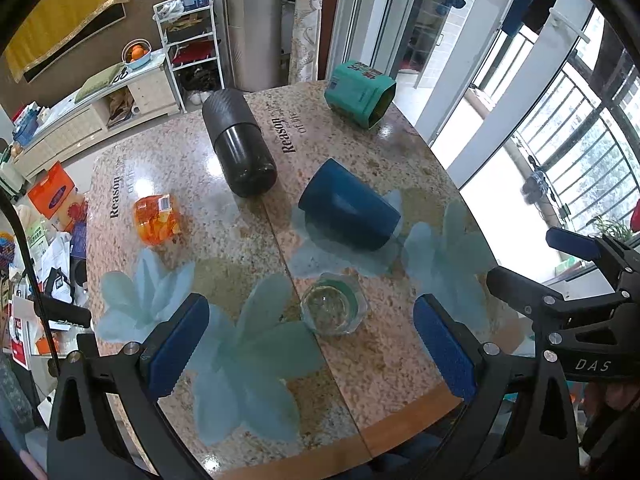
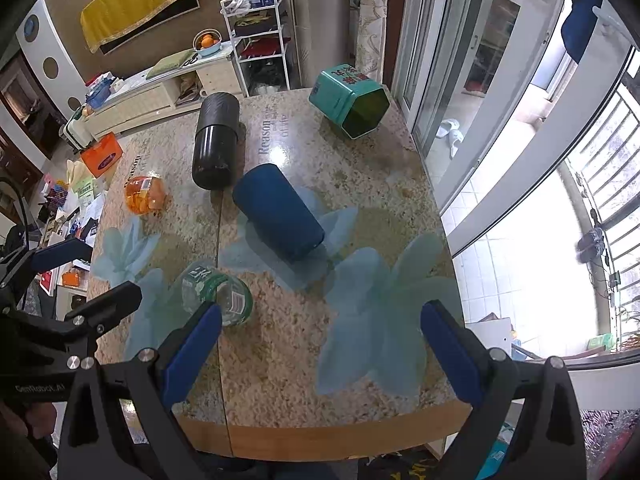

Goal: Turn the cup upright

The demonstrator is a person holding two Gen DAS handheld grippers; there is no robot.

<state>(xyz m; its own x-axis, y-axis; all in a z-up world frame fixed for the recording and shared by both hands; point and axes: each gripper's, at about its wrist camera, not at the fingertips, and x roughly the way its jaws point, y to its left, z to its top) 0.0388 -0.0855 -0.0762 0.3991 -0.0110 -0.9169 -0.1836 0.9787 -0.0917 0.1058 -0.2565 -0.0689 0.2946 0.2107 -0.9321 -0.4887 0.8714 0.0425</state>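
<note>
Five containers on the table

We count one blue cup (image 1: 349, 209), one black canister (image 1: 239, 145), one green tin (image 1: 360, 93), one orange jar (image 1: 157, 219), and what seems a single clear bottle (image 2: 217, 293).

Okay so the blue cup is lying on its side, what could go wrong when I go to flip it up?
The blue cup lies on a glossy table, so it may roll away when nudged. The black cylinder lies close beside it and could be knocked. The clear bottle sits near the open left gripper and right gripper.

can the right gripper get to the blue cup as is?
Probably yes. The right gripper is open, and the blue cup lies on its side ahead of it with bare table between; the bottle sits off to the left.
</note>
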